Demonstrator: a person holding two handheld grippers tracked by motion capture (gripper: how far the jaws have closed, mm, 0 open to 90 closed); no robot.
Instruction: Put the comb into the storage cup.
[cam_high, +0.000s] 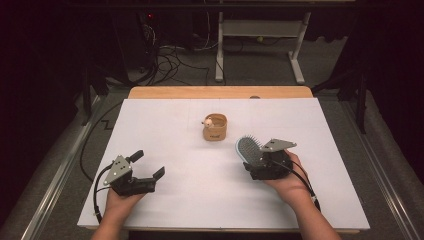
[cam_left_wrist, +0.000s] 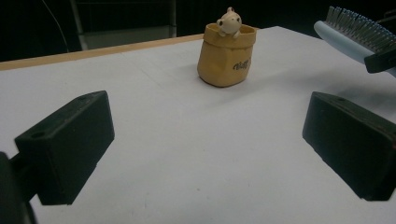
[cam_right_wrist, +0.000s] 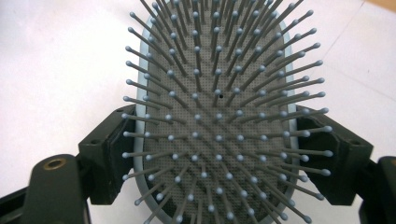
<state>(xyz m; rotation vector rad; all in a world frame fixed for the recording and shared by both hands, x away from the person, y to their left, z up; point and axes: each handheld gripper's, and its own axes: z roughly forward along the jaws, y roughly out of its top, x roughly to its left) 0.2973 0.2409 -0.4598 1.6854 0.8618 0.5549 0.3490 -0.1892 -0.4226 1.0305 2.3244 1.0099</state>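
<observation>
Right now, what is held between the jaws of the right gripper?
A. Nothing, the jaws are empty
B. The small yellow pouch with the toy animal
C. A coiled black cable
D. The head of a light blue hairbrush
D: in the right gripper view the two black jaws of the right gripper press on both sides of the hairbrush head, bristles facing the camera.

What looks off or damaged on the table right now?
Nothing stands out. The hairbrush sits squarely in the right gripper, bristles intact; the small tan pot stands upright, nothing spilled.
</observation>
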